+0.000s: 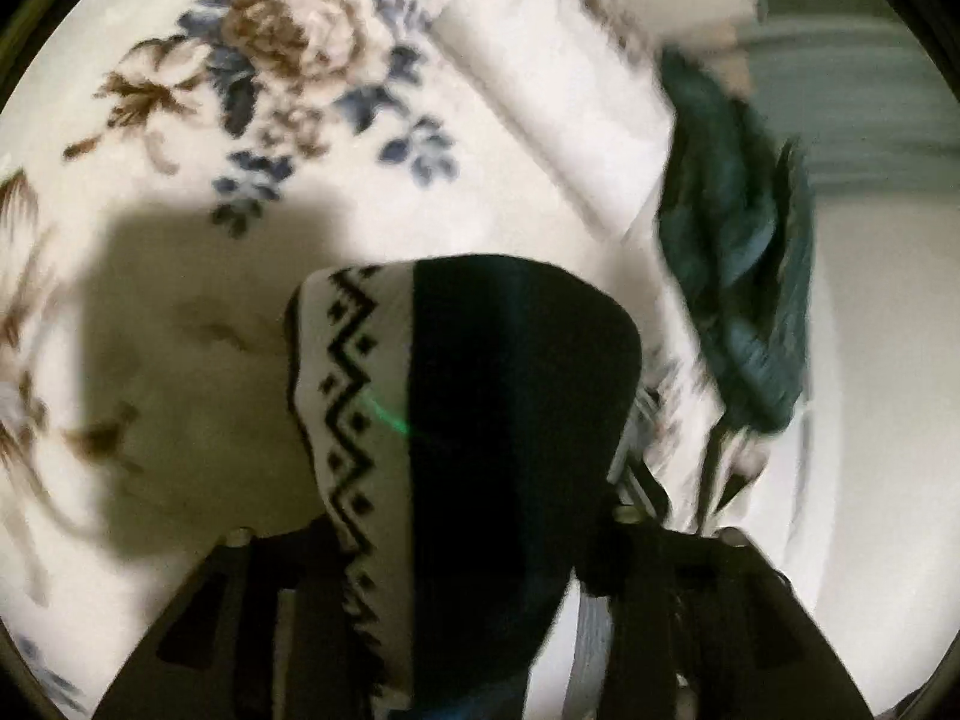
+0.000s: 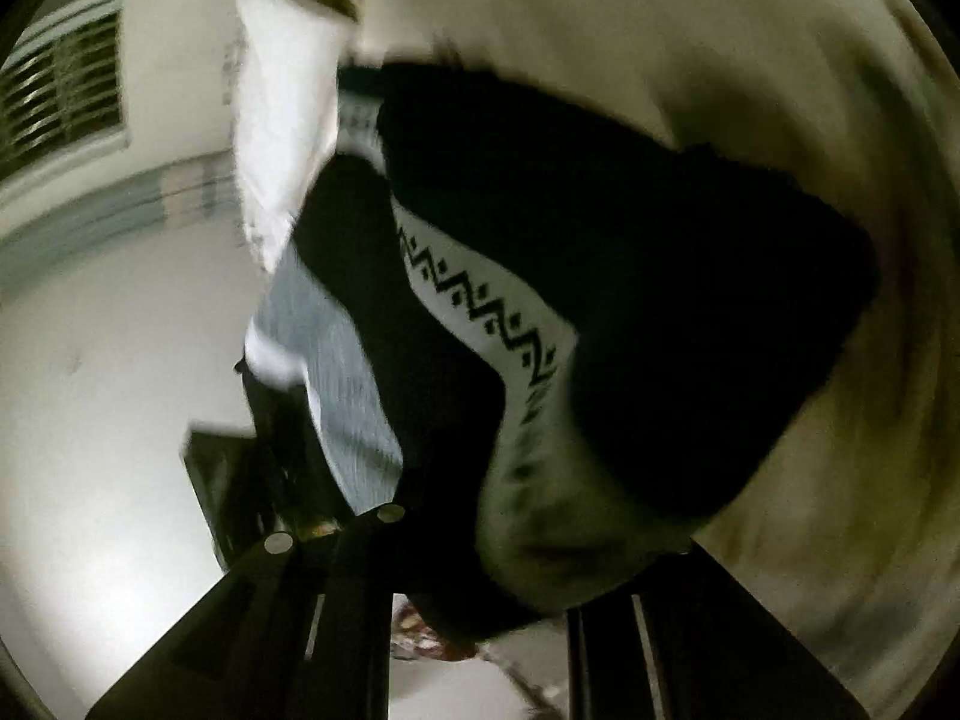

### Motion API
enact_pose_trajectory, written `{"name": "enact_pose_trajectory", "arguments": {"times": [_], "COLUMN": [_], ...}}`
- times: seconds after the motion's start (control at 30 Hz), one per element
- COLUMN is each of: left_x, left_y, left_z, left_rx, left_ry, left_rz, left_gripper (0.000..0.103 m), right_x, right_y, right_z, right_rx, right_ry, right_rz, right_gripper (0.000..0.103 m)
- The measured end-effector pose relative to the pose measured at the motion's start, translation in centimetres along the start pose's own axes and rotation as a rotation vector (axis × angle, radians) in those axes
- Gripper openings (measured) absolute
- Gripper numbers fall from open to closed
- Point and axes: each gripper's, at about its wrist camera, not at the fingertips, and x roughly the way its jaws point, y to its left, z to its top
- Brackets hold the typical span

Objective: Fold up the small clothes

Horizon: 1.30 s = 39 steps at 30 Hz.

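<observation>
inspector: item under review — a black garment with a white zigzag band [image 1: 474,438]. it is off the floral bedspread [image 1: 252,138], held above it, bunched between both tools. its shadow falls on the spread on the left of the garment.

clerk: state of the claws?

inspector: left gripper [image 1: 480,618] — the cloth runs down between its fingers and fills the gap, so i judge it clamped on the garment, though the tips are covered. right gripper [image 2: 480,588] — the same garment [image 2: 600,312] drapes over its fingers and appears pinched there; the contact point is hidden, so that is a judgement too.

clerk: progress?

inspector: early, by my reading. no flat fold or neat edge shows; the garment hangs in a lump. laying it out, folding it and setting it down are all left. a teal garment [image 1: 738,276] lies crumpled to the right of the black one, at the bedspread's edge — also unfolded.

clerk: differences between views?

inspector: only the left wrist view shows the floral print and the teal piece. only the right wrist view shows a slatted window [image 2: 66,84] far left of the garment, and a pale ribbed cloth [image 2: 342,372] just beside its dark edge. both views are blurred.
</observation>
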Motion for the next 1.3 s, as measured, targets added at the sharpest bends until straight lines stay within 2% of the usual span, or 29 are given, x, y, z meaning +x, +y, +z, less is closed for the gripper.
{"name": "enact_pose_trajectory", "arguments": {"times": [0.03, 0.1, 0.17, 0.23, 0.33, 0.4, 0.47, 0.5, 0.57, 0.67, 0.7, 0.77, 0.8, 0.83, 0.87, 0.9, 1.0, 1.07, 1.17, 1.27, 1.3], "left_x": [0.5, 0.7, 0.6, -0.5, -3.9, -6.9, -8.4, -9.6, -10.3, -8.6, -7.7, -6.0, -5.2, -4.9, -4.6, -4.1, -2.4, -1.8, -2.0, -3.7, -4.8], "left_y": [0.8, 1.6, 1.9, 1.5, 0.9, 0.5, 0.4, 1.1, 2.5, 6.1, 7.4, 9.2, 10.0, 10.2, 10.3, 10.5, 10.4, 10.2, 9.9, 8.7, 7.6], "left_z": [0.3, 0.3, 0.2, -0.1, -1.4, -3.4, -5.2, -7.0, -9.5, -13.8, -14.7, -15.5, -15.7, -15.6, -15.4, -15.0, -14.1, -13.6, -13.1, -12.7, -12.4], "left_rx": [0.012, 0.022, 0.031, 0.042, 0.031, 0.06, 0.086, 0.086, 0.069, 0.048, 0.035, 0.006, 0.0, 0.004, 0.0, -0.017, -0.07, -0.094, -0.133, -0.132, -0.112], "left_ry": [0.037, 0.06, 0.062, 0.028, -0.04, -0.107, -0.147, -0.164, -0.151, -0.067, -0.041, 0.002, 0.002, -0.008, -0.016, -0.015, 0.02, 0.038, 0.029, -0.023, -0.06], "left_rz": [0.032, 0.051, 0.066, 0.069, 0.107, 0.21, 0.302, 0.382, 0.448, 0.582, 0.608, 0.637, 0.643, 0.643, 0.636, 0.62, 0.718, 0.753, 0.74, 0.724, 0.731], "left_gripper": [0.066, 0.077, 0.079, 0.079, 0.079, 0.079, 0.079, 0.079, 0.079, 0.079, 0.079, 0.079, 0.082, 0.087, 0.1, 0.103, 0.103, 0.103, 0.103, 0.103, 0.103], "right_x": [1.1, 2.5, 2.7, 2.6, 0.8, -0.8, -3.3, -4.3, -6.9, -9.1, -10.9, -10.7, -10.5, -10.3, -10.2, -9.5, -7.3, -5.4, -3.0, -1.4, -1.2], "right_y": [-0.3, -0.9, -1.3, -1.0, -0.5, -0.2, -0.7, -0.6, -1.1, -0.6, -1.1, 0.3, 0.9, 1.1, 1.5, 2.0, 2.9, 3.1, 3.1, 3.1, 3.2], "right_z": [-1.6, -3.0, -2.9, -2.7, -3.6, -4.7, -5.9, -6.1, -7.1, -7.5, -6.9, -5.0, -4.0, -2.6, -0.9, 0.5, 5.2, 8.3, 12.1, 14.1, 14.5], "right_rx": [0.018, 0.045, 0.097, 0.091, 0.037, 0.014, 0.008, 0.011, 0.02, 0.007, -0.005, -0.043, -0.065, -0.091, -0.116, -0.149, -0.232, -0.268, -0.291, -0.269, -0.266], "right_ry": [-0.006, -0.039, -0.066, -0.052, -0.065, -0.068, -0.074, -0.079, -0.089, -0.123, -0.131, -0.157, -0.167, -0.174, -0.181, -0.185, -0.159, -0.127, -0.097, -0.048, -0.031], "right_rz": [-0.021, -0.06, -0.071, -0.129, -0.214, -0.274, -0.32, -0.336, -0.357, -0.391, -0.409, -0.426, -0.439, -0.443, -0.45, -0.457, -0.444, -0.411, -0.351, -0.265, -0.212], "right_gripper": [0.015, 0.018, 0.025, 0.056, 0.069, 0.071, 0.071, 0.071, 0.073, 0.08, 0.08, 0.08, 0.08, 0.08, 0.08, 0.08, 0.08, 0.081, 0.081, 0.081, 0.074]}}
